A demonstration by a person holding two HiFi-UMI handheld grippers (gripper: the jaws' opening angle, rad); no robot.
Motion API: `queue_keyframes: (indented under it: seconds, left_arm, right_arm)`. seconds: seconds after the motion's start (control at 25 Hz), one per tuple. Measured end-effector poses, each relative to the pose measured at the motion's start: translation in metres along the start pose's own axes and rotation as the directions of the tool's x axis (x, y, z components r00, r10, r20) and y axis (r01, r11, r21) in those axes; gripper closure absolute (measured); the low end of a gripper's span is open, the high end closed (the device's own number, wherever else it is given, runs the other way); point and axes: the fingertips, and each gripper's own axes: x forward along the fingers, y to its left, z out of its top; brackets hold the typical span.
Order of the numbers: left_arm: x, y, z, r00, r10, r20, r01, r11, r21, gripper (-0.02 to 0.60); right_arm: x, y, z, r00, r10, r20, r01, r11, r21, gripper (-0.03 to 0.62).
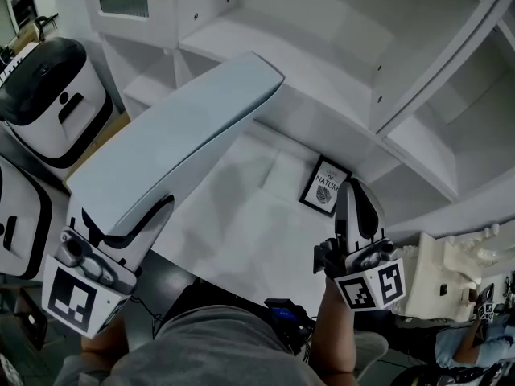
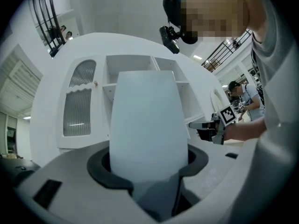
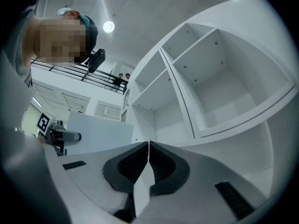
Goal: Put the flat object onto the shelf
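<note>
A white wooden shelf unit (image 1: 338, 63) fills the background. A long, flat, pale blue-grey panel (image 1: 181, 143) slants toward it in the air, its near end clamped in the left gripper (image 1: 129, 223). The right gripper (image 1: 355, 193), jaws pressed together and empty, hovers just beside a small black-framed picture (image 1: 324, 186).
</note>
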Motion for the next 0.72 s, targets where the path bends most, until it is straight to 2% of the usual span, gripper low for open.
queue_keyframes:
  seconds: [0.12, 0.28, 0.52, 0.72]
  left_arm:
    - [0.001, -0.004, 0.001, 0.999, 0.019, -0.029, -0.019, 1.000, 0.004, 0.322]
    - [0.004, -0.012, 0.015, 1.000, 0.004, 0.012, -0.005, 0.999, 0.047, 0.322]
    - [0.002, -0.013, 0.030, 0.998, 0.061, 0.000, -0.060, 0.994, 0.095, 0.322]
    - [0.000, -0.016, 0.054, 0.997, 0.064, 0.032, -0.068, 0.987, 0.146, 0.322]
  right_arm:
    - [0.002, -0.002, 0.003, 1.000, 0.023, 0.005, -0.023, 1.000, 0.003, 0.565]
    - [0.002, -0.006, 0.009, 0.999, 0.046, 0.017, -0.046, 0.999, 0.005, 0.565]
    - [0.001, -0.013, 0.018, 0.997, 0.066, 0.039, -0.066, 0.998, 0.000, 0.565]
    - [0.001, -0.014, 0.027, 0.995, 0.077, 0.061, -0.077, 0.997, 0.002, 0.565]
